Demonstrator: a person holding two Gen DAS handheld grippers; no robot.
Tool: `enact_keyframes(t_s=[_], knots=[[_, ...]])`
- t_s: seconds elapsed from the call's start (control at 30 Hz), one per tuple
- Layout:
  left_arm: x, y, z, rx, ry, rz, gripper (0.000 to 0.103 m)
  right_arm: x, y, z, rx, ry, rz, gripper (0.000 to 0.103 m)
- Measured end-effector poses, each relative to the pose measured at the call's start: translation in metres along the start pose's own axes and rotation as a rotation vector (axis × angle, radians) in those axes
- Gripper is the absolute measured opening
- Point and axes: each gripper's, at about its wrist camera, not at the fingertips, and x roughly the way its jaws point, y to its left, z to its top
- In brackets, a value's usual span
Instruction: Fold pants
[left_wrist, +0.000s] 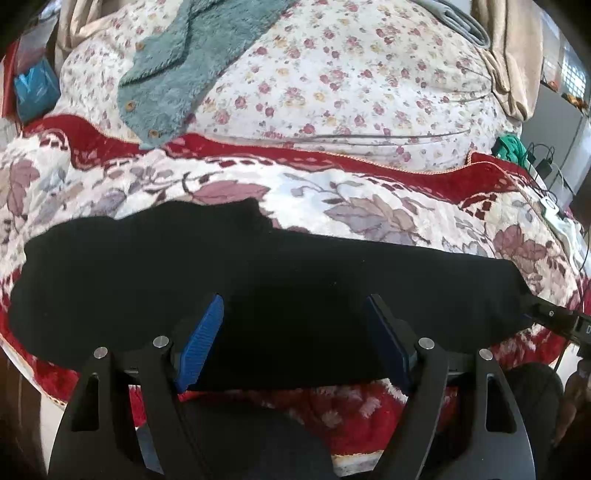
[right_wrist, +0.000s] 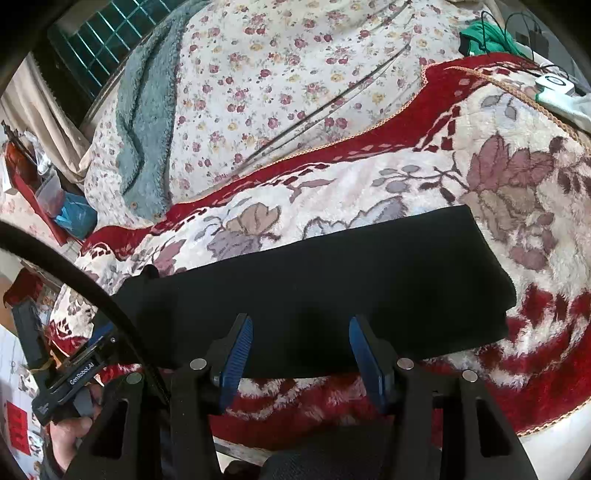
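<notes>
While pants (left_wrist: 258, 280) lie folded (black), no containers show.

Plush blanket (left_wrist: 369, 206), cream with mauve leaves and a red border, spread across the bed. Floral sheet (left_wrist: 332, 92), small pink roses on white, beyond it. Grey-green fleece garment (left_wrist: 166, 85) with wooden buttons, lying on the sheet. Green cloth (right_wrist: 484, 35) with dark cables at the far right edge. Beige curtain (left_wrist: 513, 55). Blue bag (right_wrist: 75, 218) beside the bed.
</notes>
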Motion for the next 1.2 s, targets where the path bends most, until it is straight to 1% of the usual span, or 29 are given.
enact_keyframes(t_s=[0.13,0.2,0.27,0.3,0.33,0.4,0.53,0.6,0.63,0.73,0.77,0.8,0.87,0.93,0.97,1.03,1.1,1.2], knots=[[0.0,-0.001,-0.001,-0.004,0.004,-0.004,0.079,-0.003,-0.007,-0.001,0.037,-0.013,0.03,0.053],[0.001,-0.001,-0.001,-0.005,0.007,-0.011,0.079,-0.006,-0.016,-0.001,0.087,-0.026,0.053,0.053],[0.002,0.0,-0.001,-0.019,0.014,-0.024,0.079,-0.015,-0.027,0.001,0.167,-0.048,0.075,0.053],[0.003,0.001,-0.001,-0.022,0.016,-0.028,0.079,-0.02,-0.031,0.002,0.194,-0.061,0.071,0.053],[0.003,0.002,-0.001,-0.026,0.018,-0.033,0.079,-0.025,-0.035,0.003,0.218,-0.074,0.053,0.053],[0.003,0.006,0.0,-0.045,0.018,-0.051,0.079,-0.028,-0.038,0.005,0.213,-0.071,0.021,0.053],[0.002,0.01,0.001,-0.065,0.014,-0.077,0.079,-0.045,-0.053,0.002,0.159,-0.112,-0.145,0.053],[0.0,0.01,0.001,-0.069,0.004,-0.089,0.079,-0.05,-0.071,-0.001,0.205,-0.12,-0.15,0.053],[-0.001,0.01,0.002,-0.067,-0.002,-0.092,0.079,-0.055,-0.083,-0.004,0.254,-0.132,-0.149,0.053],[-0.003,0.01,0.003,-0.058,-0.015,-0.099,0.079,-0.059,-0.098,-0.008,0.301,-0.163,-0.115,0.053],[-0.002,0.01,0.003,-0.06,-0.008,-0.103,0.079,-0.057,-0.102,-0.011,0.316,-0.158,-0.097,0.053],[-0.002,0.011,0.003,-0.06,-0.004,-0.105,0.079,-0.052,-0.109,-0.014,0.355,-0.145,-0.06,0.053],[-0.002,0.012,0.003,-0.062,-0.002,-0.108,0.079,-0.042,-0.122,-0.022,0.444,-0.129,0.007,0.053],[-0.002,0.013,0.004,-0.068,-0.004,-0.119,0.079,-0.035,-0.142,-0.03,0.576,-0.131,0.039,0.053],[0.0,0.012,0.004,-0.07,0.003,-0.123,0.079,-0.032,-0.148,-0.032,0.623,-0.132,0.055,0.053],[0.0,0.012,0.004,-0.07,0.008,-0.122,0.079,-0.024,-0.165,-0.036,0.743,-0.117,0.108,0.053],[-0.002,0.013,0.003,-0.073,-0.001,-0.128,0.079,-0.015,-0.17,-0.035,0.792,-0.083,0.145,0.053],[-0.001,0.015,0.003,-0.084,0.006,-0.134,0.079,-0.01,-0.168,-0.024,0.77,-0.077,0.173,0.054]])
